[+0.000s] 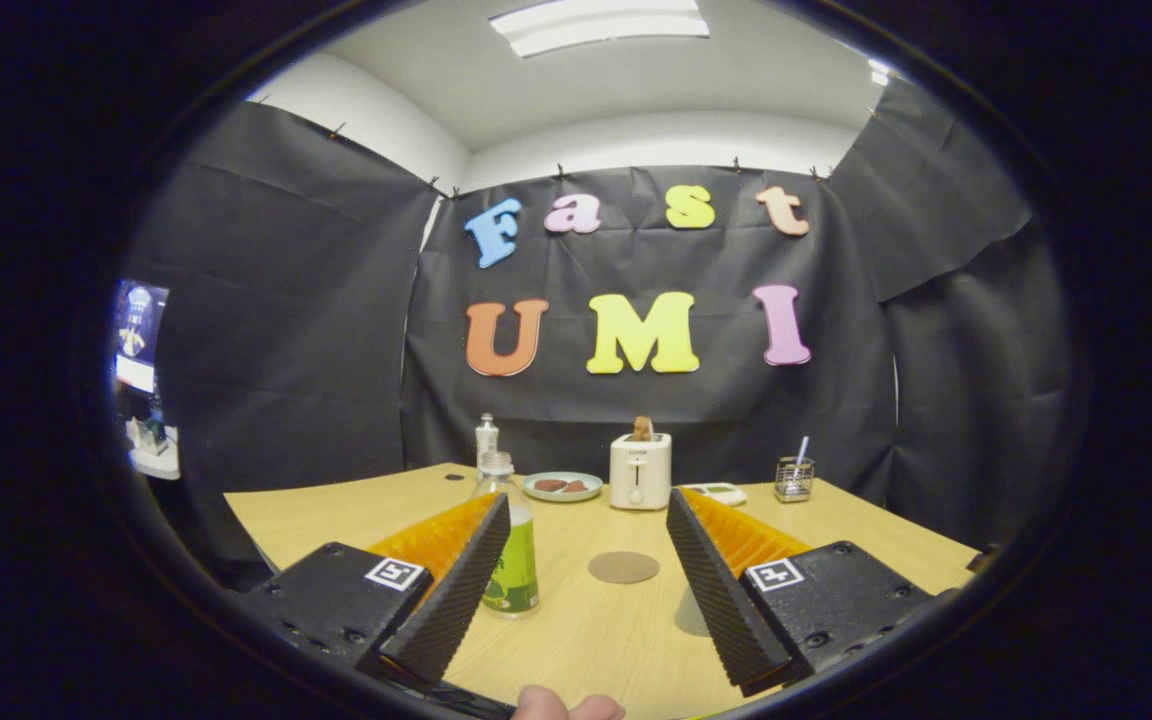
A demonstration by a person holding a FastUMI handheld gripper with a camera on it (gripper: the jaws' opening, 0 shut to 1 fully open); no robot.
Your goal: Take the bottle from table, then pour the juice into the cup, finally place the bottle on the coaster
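A ceiling light panel (600,24) far overhead glows almost white and gives even, fairly bright light. The wooden table (586,620) is evenly lit, with soft, short shadows under the bottle (510,535) and toaster (640,470). The dark cloth walls soak up light and look dim. Straight lines bow strongly toward the left and right. Far things are sharp; the fingertip (566,706) nearest the camera is blurred. A screen (139,335) at far left glares.
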